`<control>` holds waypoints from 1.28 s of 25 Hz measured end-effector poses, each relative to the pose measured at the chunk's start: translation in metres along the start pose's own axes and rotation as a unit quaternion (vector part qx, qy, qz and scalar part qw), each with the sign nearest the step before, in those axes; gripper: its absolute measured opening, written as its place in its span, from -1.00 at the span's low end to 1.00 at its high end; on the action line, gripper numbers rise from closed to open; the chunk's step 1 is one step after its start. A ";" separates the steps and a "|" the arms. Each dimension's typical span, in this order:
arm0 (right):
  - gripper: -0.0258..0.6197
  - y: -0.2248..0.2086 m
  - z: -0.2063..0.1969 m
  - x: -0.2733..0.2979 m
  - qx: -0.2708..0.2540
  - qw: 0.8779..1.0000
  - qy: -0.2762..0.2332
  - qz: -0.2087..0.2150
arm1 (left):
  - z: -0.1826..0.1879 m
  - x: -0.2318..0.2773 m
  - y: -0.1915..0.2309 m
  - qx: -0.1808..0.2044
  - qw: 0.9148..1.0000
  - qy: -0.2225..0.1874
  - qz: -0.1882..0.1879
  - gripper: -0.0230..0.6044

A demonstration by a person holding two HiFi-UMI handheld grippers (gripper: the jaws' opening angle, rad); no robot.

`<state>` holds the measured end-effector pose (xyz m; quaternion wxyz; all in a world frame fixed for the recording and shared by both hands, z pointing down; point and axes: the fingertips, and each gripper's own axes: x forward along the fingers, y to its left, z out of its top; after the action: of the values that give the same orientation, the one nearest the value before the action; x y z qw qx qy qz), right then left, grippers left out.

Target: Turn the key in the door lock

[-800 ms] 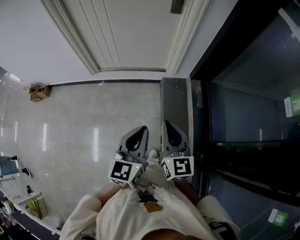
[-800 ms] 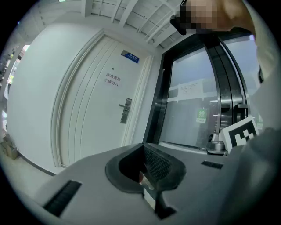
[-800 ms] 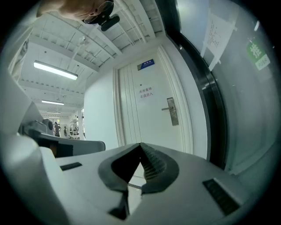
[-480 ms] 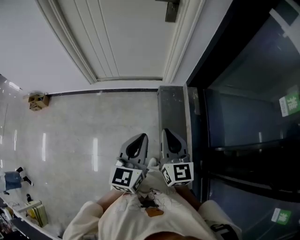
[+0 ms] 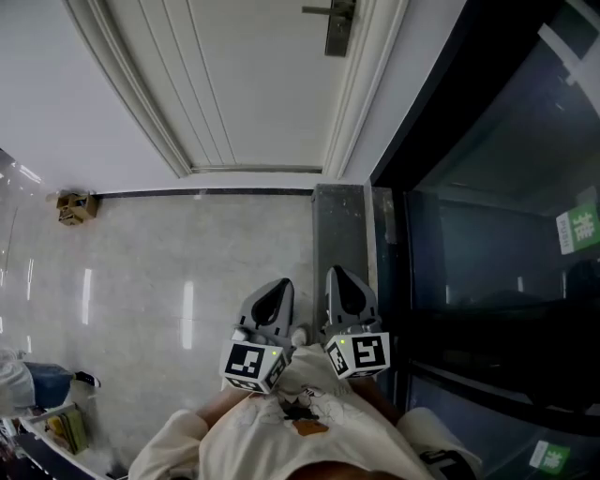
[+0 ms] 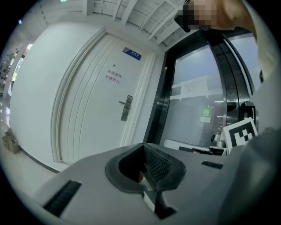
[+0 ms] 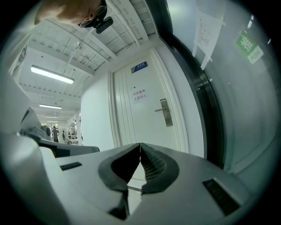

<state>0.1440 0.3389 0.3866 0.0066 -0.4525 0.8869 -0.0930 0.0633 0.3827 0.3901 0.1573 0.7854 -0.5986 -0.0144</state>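
White door [image 5: 248, 84] at top, lock plate [image 5: 337, 28] upper centre, left gripper [image 5: 277, 286] and right gripper [image 5: 337, 276] side by side at lower centre, dark glass [image 5: 497, 234] right.

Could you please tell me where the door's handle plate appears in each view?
Head view: handle plate at the top edge, right of centre.
Left gripper view: handle plate just left of centre.
Right gripper view: handle plate just right of centre.
Shared landmark: green sign on the glass.
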 end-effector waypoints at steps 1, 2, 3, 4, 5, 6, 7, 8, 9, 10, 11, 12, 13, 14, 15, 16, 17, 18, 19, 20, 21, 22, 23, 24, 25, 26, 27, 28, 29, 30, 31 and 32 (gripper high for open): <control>-0.90 -0.004 0.000 0.007 0.001 1.000 0.002 0.001 | -0.001 0.008 0.004 -0.003 1.000 0.003 0.001 -0.91; -0.90 -0.008 0.000 0.015 -0.002 1.000 0.002 0.001 | 0.000 0.017 0.009 -0.005 1.000 0.005 0.000 -0.91; -0.90 -0.014 0.001 0.025 -0.007 1.000 0.001 -0.001 | 0.001 0.029 0.014 -0.006 1.000 0.006 -0.002 -0.91; -0.90 -0.021 0.001 0.036 -0.011 1.000 0.000 -0.003 | 0.003 0.043 0.019 -0.008 1.000 0.007 -0.004 -0.91; -0.90 -0.030 0.001 0.049 -0.013 1.000 0.000 -0.005 | 0.005 0.058 0.024 -0.009 1.000 0.007 -0.007 -0.91; -0.90 -0.039 -0.001 0.063 -0.014 1.000 0.000 -0.008 | 0.007 0.075 0.030 -0.011 1.000 0.007 -0.011 -0.91; -0.90 -0.047 -0.002 0.078 -0.014 1.000 0.001 -0.011 | 0.008 0.093 0.038 -0.012 1.000 0.006 -0.015 -0.91; -0.90 -0.054 -0.003 0.095 -0.014 1.000 0.002 -0.014 | 0.010 0.111 0.046 -0.011 1.000 0.006 -0.020 -0.91; -0.90 -0.060 -0.003 0.112 -0.016 1.000 0.003 -0.016 | 0.013 0.129 0.055 -0.009 1.000 0.006 -0.025 -0.91; -0.90 -0.066 -0.002 0.131 -0.019 1.000 0.004 -0.018 | 0.016 0.148 0.066 -0.003 1.000 0.005 -0.029 -0.91; -0.90 -0.072 -0.001 0.152 -0.023 1.000 0.004 -0.020 | 0.022 0.169 0.078 0.006 0.999 0.004 -0.033 -0.91; -0.90 -0.079 0.000 0.177 -0.026 0.999 0.002 -0.023 | 0.030 0.191 0.091 0.015 0.999 0.004 -0.035 -0.91; -0.90 -0.086 0.001 0.203 -0.027 0.999 0.001 -0.026 | 0.038 0.213 0.106 0.019 0.999 0.005 -0.037 -0.91; -0.90 -0.093 0.004 0.230 -0.025 0.999 0.000 -0.030 | 0.047 0.235 0.120 0.019 0.999 0.006 -0.041 -0.91; -0.90 -0.100 0.008 0.254 -0.022 0.999 -0.001 -0.036 | 0.057 0.254 0.133 0.020 0.999 0.007 -0.047 -0.91; -0.90 -0.105 0.015 0.278 -0.024 0.999 -0.002 -0.043 | 0.068 0.271 0.145 0.023 0.998 0.009 -0.052 -0.91; -0.90 -0.110 0.022 0.300 -0.029 0.998 -0.004 -0.050 | 0.079 0.288 0.159 0.024 0.998 0.013 -0.056 -0.91; -0.90 -0.115 0.029 0.322 -0.036 0.998 -0.005 -0.055 | 0.089 0.304 0.173 0.023 0.998 0.017 -0.057 -0.91; -0.90 -0.119 0.034 0.345 -0.040 0.997 -0.005 -0.059 | 0.099 0.321 0.188 0.022 0.998 0.020 -0.058 -0.91; -0.90 -0.124 0.040 0.367 -0.041 0.997 -0.006 -0.062 | 0.110 0.337 0.201 0.023 0.998 0.018 -0.060 -0.91; -0.90 -0.129 0.046 0.387 -0.043 0.997 -0.008 -0.065 | 0.120 0.353 0.212 0.025 0.998 0.013 -0.062 -0.91; -0.90 -0.134 0.053 0.405 -0.047 0.997 -0.012 -0.068 | 0.129 0.368 0.221 0.026 0.997 0.009 -0.065 -0.91; -0.90 -0.140 0.061 0.421 -0.053 0.996 -0.016 -0.070 | 0.135 0.381 0.227 0.027 0.997 0.005 -0.069 -0.91; -0.90 -0.146 0.068 0.435 -0.059 0.995 -0.020 -0.073 | 0.140 0.394 0.230 0.026 0.997 0.002 -0.074 -0.91; -0.89 -0.153 0.076 0.446 -0.064 0.995 -0.022 -0.075 | 0.144 0.404 0.231 0.023 0.997 0.001 -0.077 -0.91; -0.89 -0.161 0.082 0.456 -0.069 0.994 -0.024 -0.076 | 0.147 0.413 0.231 0.020 0.997 0.000 -0.079 -0.91; -0.89 -0.169 0.086 0.466 -0.072 0.994 -0.025 -0.078 | 0.150 0.420 0.230 0.019 0.997 0.002 -0.078 -0.91; -0.88 -0.176 0.090 0.474 -0.076 0.994 -0.025 -0.080 | 0.151 0.427 0.230 0.017 0.997 0.004 -0.077 -0.91; -0.84 -0.184 0.093 0.482 -0.079 0.993 -0.025 -0.082 | 0.152 0.433 0.229 0.015 0.997 0.005 -0.075 -0.91; -0.77 -0.191 0.095 0.489 -0.083 0.993 -0.024 -0.085 | 0.153 0.439 0.229 0.012 0.997 0.006 -0.074 -0.91; -0.66 -0.198 0.098 0.495 -0.086 0.992 -0.024 -0.088 | 0.154 0.444 0.228 0.010 0.997 0.007 -0.073 -0.91; -0.65 -0.204 0.100 0.501 -0.088 0.992 -0.024 -0.089 | 0.154 0.449 0.227 0.008 0.997 0.006 -0.074 -0.91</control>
<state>0.0213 -0.1971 0.3594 -0.0202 -0.5308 0.8472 -0.0036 -0.0541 -0.1301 0.3782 0.1532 0.8291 -0.5375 -0.0164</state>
